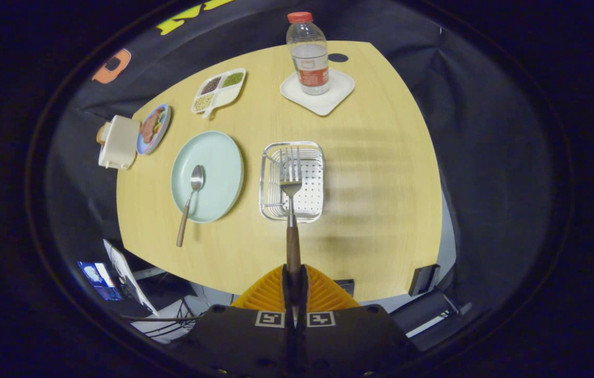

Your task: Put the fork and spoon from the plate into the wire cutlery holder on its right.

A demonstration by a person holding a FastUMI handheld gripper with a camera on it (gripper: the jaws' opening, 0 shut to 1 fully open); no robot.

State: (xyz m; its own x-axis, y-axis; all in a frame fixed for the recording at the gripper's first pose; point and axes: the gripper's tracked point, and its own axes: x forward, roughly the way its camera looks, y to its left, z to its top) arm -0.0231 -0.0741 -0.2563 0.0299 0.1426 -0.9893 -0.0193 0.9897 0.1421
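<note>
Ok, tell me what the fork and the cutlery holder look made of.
Fork: shiny metal head, seemingly steel, on a dark brown handle that looks like wood; the gripper is shut on that handle. Cutlery holder: bright chromed-looking wire walls with a pale perforated floor, possibly metal or plastic.

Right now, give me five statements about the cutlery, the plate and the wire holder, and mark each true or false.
1. The gripper is shut on the wooden handle of the metal fork. True.
2. The wooden-handled metal spoon lies inside the wire cutlery holder. False: its bowl rests on the round pale green plate, its handle reaching past the rim onto the light wooden table.
3. The fork's tines show over the wire holder. True.
4. The clear plastic bottle with the red cap stands on the green plate. False: it stands on a white square coaster, beyond the holder.
5. The wire holder already holds a knife. False: no cutlery lies in it.
</note>
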